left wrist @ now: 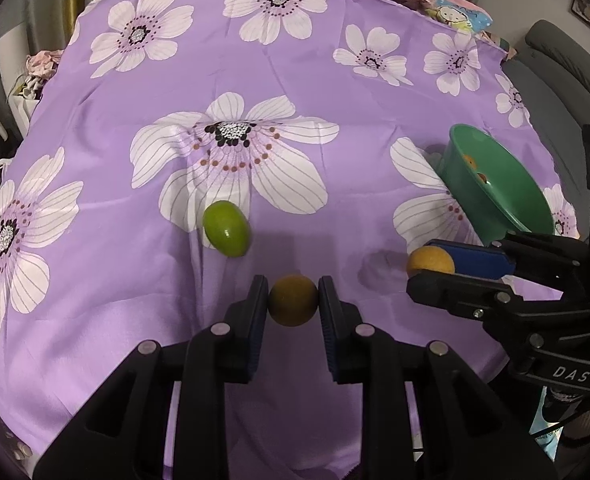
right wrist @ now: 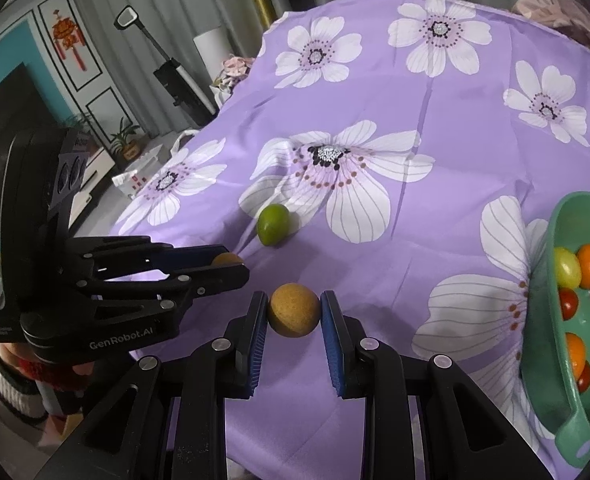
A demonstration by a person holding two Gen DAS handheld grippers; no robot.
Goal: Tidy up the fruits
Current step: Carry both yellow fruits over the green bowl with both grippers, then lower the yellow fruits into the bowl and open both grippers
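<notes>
Left claw (left wrist: 294,300) nearest lens, clamped on brown round fruit (left wrist: 294,300), lifted clear of cloth, apparently for carrying. Landmark: green bowl (left wrist: 507,196).

- Purple floral cloth (left wrist: 295,80) covers whole surface under bowl.
- Bowl tilted, already holds orange, red, yellow-green fruits (right wrist: 579,276): likely the collection point.
- Right claw (right wrist: 294,310), just short of bowl, grips tan round fruit (right wrist: 294,310), probably next drop.
- Green lime (left wrist: 226,229) loose on cloth, well apart from bowl, beyond left claw; judged last to collect.
</notes>
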